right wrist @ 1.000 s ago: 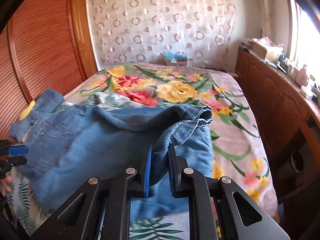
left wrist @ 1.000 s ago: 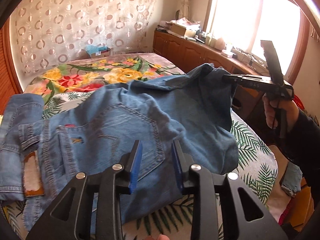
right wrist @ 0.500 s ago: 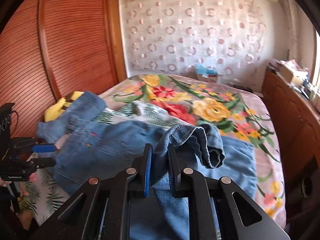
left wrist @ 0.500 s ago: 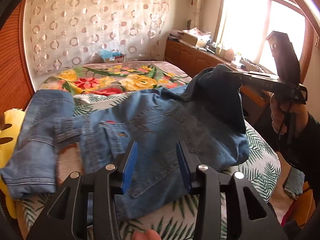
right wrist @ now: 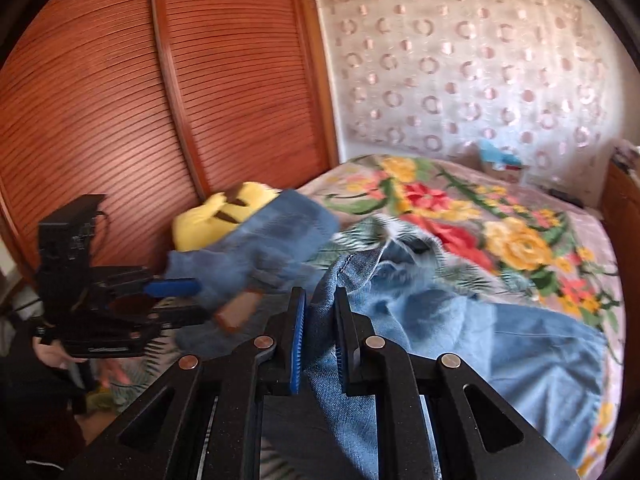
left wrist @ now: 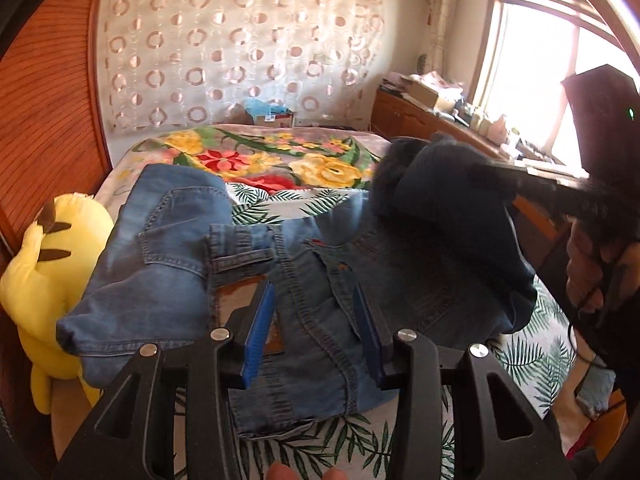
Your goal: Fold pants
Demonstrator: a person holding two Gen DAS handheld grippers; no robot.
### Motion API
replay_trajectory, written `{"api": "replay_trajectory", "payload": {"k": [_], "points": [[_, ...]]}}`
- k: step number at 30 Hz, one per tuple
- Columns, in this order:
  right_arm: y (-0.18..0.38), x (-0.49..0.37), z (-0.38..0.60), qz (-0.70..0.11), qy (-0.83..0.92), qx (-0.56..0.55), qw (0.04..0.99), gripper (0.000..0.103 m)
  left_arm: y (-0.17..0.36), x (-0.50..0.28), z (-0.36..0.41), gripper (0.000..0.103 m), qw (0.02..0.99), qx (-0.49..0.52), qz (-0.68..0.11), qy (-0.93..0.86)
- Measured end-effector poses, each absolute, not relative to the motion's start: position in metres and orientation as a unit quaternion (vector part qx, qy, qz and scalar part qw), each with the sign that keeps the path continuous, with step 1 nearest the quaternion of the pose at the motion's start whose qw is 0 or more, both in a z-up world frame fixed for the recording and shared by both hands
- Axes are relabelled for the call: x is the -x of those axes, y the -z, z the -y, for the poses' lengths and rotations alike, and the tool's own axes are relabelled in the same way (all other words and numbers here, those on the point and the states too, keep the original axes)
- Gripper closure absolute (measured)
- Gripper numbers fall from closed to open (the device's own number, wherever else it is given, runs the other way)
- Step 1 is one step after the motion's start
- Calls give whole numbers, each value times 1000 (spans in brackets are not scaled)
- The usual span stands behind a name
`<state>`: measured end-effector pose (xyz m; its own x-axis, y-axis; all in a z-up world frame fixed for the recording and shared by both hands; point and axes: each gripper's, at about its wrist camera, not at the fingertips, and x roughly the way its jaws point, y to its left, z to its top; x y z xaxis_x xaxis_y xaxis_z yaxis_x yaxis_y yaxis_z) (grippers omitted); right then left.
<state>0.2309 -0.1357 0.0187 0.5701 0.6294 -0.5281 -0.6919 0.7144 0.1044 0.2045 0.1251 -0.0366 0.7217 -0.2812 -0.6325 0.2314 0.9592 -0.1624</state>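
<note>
Since a second ago, both grippers have been swung leftward, toward the waistband. Blue denim pants [left wrist: 320, 280] are spread on a floral bed [left wrist: 280, 160]. A lifted leg hem is pinched by the right gripper [right wrist: 319, 344]. Nothing is held between the parted jaws of the left gripper [left wrist: 316, 336]. Leg-over-waist folding appears underway; next, the hem likely needs laying flat.

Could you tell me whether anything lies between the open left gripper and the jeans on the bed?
Nothing visible does. The left gripper hangs open just above the waistband end of the jeans, only air between. The yellow plush toy sits off to the side, and the right gripper pinches a lifted fold elsewhere.
</note>
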Motion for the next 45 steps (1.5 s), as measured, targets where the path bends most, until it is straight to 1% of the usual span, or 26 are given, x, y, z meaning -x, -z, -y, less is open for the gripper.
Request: {"api": "replay_trajectory", "payload": {"k": [6, 11, 13, 15, 24, 28, 32, 37, 45], "points": [[-2, -247, 135, -304, -384, 82, 868, 89, 51, -212, -127, 61, 921, 21, -366, 129], [5, -262, 147, -315, -379, 83, 866, 78, 75, -214, -123, 61, 909, 17, -393, 135], [5, -264, 145, -315, -383, 88, 864, 65, 86, -214, -120, 61, 905, 11, -404, 133], [6, -266, 143, -314, -380, 92, 865, 62, 93, -214, -117, 61, 902, 7, -411, 131], [19, -257, 118, -322, -369, 97, 866, 61, 124, -221, -120, 61, 891, 14, -437, 124], [26, -267, 110, -331, -363, 107, 864, 61, 130, -221, -125, 61, 893, 35, -430, 130], [31, -276, 107, -335, -359, 103, 865, 61, 130, -217, -124, 61, 898, 33, -419, 127], [38, -275, 112, -341, -345, 98, 869, 61, 119, -210, -120, 60, 897, 19, -423, 124], [45, -267, 117, -347, -316, 99, 878, 61, 76, -196, -105, 60, 909, 23, -389, 147]]}}
